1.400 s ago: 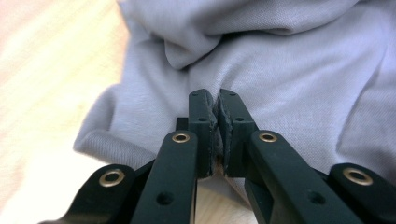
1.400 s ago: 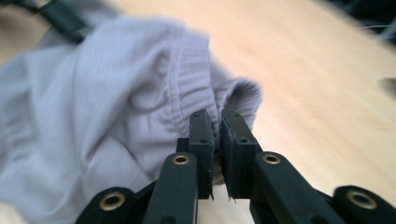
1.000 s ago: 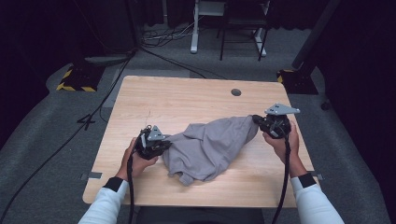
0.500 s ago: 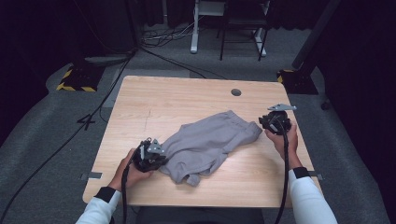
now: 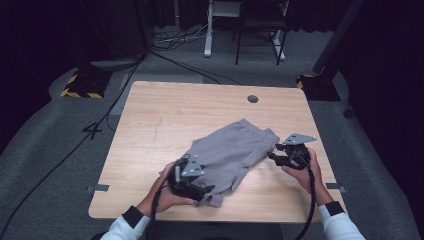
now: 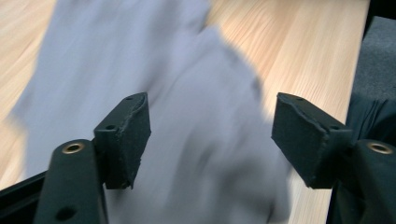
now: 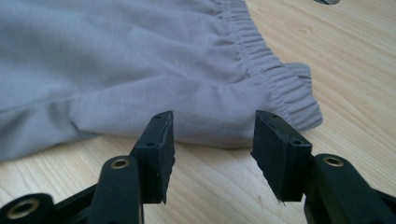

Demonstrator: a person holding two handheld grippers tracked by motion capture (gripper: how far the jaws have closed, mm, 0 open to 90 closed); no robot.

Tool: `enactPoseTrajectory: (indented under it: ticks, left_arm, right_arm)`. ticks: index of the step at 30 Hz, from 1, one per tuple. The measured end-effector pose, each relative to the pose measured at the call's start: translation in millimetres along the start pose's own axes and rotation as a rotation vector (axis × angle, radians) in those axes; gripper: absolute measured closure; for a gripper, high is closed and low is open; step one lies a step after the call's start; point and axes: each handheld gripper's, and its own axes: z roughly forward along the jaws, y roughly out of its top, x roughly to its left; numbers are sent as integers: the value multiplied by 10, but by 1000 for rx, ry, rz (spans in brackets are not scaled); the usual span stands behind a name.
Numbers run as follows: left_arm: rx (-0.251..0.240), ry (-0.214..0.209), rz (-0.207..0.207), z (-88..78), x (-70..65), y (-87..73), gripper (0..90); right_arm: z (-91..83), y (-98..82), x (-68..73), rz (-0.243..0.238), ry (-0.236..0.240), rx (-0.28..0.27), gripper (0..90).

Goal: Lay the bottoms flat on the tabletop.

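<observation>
**Both hand-held grippers released at the grey shorts**

The left hand-held gripper (image 5: 200, 190) sits at the near end of the grey shorts (image 5: 227, 152), close to the front edge of the wooden surface (image 5: 165, 115). Its jaws have just been opening and now stand wide apart. In the left gripper view, blurred grey cloth (image 6: 187, 140) lies beyond and between the two black pads (image 6: 128, 135); neither pad presses on it. The grip is released.

The right hand-held gripper (image 5: 274, 157) rests just beside the far-right end of the shorts, at the elastic waistband (image 7: 280, 84). Its jaws have also just been opening. In the right gripper view the pads (image 7: 161, 144) stand apart over bare wood, with the edge of the cloth just ahead of them and nothing clamped between. This grip is likewise released.

The shorts lie loosely flattened on the surface, running diagonally from the near left to the right, waistband toward the right hand (image 5: 302, 170). The left hand (image 5: 165, 195) holds its gripper at the near end.
</observation>
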Motion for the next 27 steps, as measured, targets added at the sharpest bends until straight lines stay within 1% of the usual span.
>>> enactPoseTrajectory:
  ticks: [1, 3, 4, 5, 6, 7, 8, 10, 11, 12, 13, 14, 16, 17, 19, 21, 22, 24, 25, 26, 27]
  left_arm:
    - [23, -5, 17, 107, -36, 74, 274]
    - [69, 0, 52, 336, -99, 194, 273]
    - [95, 6, 64, 449, -113, 233, 277]
    - [121, 21, 65, 556, -112, 256, 284]
    - [147, 23, 54, 675, -90, 261, 289]
    - [168, 21, 44, 746, -65, 258, 310]
    - [203, 26, 28, 827, -31, 248, 325]
    - [239, 30, 2, 942, 22, 223, 332]
    - [246, 29, -5, 966, 43, 215, 365]
    - [238, 14, -16, 967, 67, 215, 390]
    - [247, 14, -13, 958, 76, 223, 470]
    - [252, 23, 4, 949, 75, 230, 574]
    - [265, 45, 29, 923, 70, 244, 697]
    - [264, 53, 26, 906, 66, 247, 752]
    - [237, 55, 38, 816, 81, 282, 789]
    - [178, 55, 45, 655, 116, 335, 801]
    - [137, 61, 45, 552, 145, 366, 805]
    - [61, 71, 22, 323, 244, 405, 804]
    - [26, 87, 1, 210, 311, 405, 799]
    - [1, 97, -15, 105, 395, 391, 800]
    - [-16, 106, -47, 16, 487, 362, 800]
  right_arm:
    - [2, -9, 8, -10, -3, 0, 480]
    - [12, -37, 1, 4, 3, -2, 480]
    - [19, -50, -9, 9, -6, 3, 480]
    - [25, -65, -25, 14, -12, 6, 481]
    - [32, -85, -43, 24, -8, 5, 480]
    - [40, -110, -63, 31, -1, 10, 480]
    - [45, -124, -71, 36, 1, 15, 480]
    - [50, -156, -85, 34, -4, 27, 478]
    - [47, -171, -91, 35, -2, 27, 478]
    - [44, -183, -93, 38, 1, 29, 476]
    - [44, -196, -95, 35, 5, 32, 473]
    - [42, -206, -95, 34, 1, 35, 472]
    - [50, -225, -103, 34, 3, 41, 472]
    - [54, -234, -105, 33, 0, 44, 472]
    - [65, -240, -107, 38, 6, 47, 473]
    - [75, -245, -106, 34, 7, 46, 474]
    - [81, -248, -104, 36, 7, 49, 474]
    - [91, -254, -104, 35, 4, 48, 474]
    - [93, -256, -103, 36, 5, 47, 474]
    - [95, -257, -101, 35, 3, 45, 474]
    - [98, -256, -101, 36, 5, 44, 474]
